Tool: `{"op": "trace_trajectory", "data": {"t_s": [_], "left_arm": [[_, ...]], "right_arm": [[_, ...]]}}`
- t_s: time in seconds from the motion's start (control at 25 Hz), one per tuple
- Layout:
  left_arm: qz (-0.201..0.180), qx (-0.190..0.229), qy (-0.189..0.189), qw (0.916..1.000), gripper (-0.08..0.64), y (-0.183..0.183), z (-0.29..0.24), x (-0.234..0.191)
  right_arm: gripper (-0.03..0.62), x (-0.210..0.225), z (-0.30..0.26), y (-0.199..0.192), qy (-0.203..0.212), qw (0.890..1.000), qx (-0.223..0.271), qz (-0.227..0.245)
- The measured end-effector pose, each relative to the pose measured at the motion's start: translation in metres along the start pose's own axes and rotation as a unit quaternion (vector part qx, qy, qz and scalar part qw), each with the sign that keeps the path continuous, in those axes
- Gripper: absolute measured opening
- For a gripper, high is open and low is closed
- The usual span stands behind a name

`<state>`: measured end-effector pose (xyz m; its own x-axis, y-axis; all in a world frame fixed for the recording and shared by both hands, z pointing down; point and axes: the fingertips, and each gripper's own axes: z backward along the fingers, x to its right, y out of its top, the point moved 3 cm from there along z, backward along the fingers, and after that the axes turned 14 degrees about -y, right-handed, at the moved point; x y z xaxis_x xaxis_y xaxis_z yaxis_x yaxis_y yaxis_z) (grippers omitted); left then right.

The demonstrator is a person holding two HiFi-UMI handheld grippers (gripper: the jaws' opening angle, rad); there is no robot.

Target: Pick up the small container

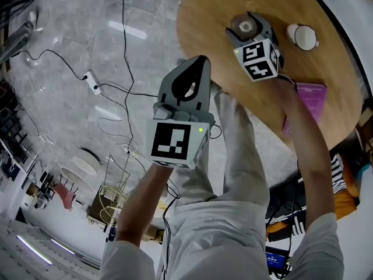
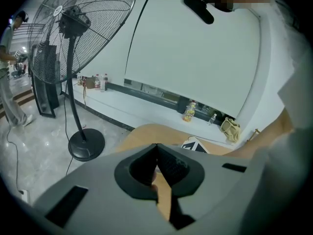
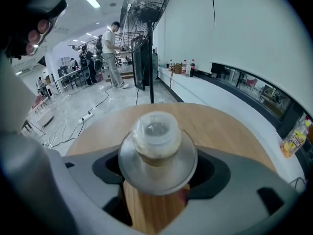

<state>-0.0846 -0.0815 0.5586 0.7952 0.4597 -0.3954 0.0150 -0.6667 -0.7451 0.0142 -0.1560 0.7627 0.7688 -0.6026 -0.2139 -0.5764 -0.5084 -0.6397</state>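
1. Jaws of the left gripper (image 1: 197,66) are clenched on nothing, held short of the round table (image 1: 221,4).
2. Grasp step, it seems: the right gripper (image 1: 248,28) straddles the small container (image 3: 157,136) on the table, jaws apart; next it likely needs to squeeze, then lift.
3. A white cup (image 1: 302,37) and a purple book (image 1: 312,98) lie near; neither obstructs.

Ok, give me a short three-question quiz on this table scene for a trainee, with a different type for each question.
1. True or false: the small container stands between the right tool's jaws.
2. Which lies on the wooden table? A) pink book B) laptop C) banana
3. Which tool has its jaws together, holding nothing?
Key: 1 true; 2 A; 3 the left tool.
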Motion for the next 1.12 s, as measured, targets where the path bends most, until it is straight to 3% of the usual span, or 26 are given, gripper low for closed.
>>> {"op": "trace_trajectory", "data": {"t_s": [0.52,1.12], "left_arm": [[0.001,0.006,-0.006,1.0000,0.017,0.011,0.008,0.003],[-0.005,0.017,-0.026,0.9995,0.017,0.043,0.029,0.028]], "right_arm": [[0.337,0.017,0.019,0.012,-0.015,1.000,-0.006,-0.022],[0.337,0.043,0.097,0.067,-0.031,0.998,0.027,-0.048]]}}
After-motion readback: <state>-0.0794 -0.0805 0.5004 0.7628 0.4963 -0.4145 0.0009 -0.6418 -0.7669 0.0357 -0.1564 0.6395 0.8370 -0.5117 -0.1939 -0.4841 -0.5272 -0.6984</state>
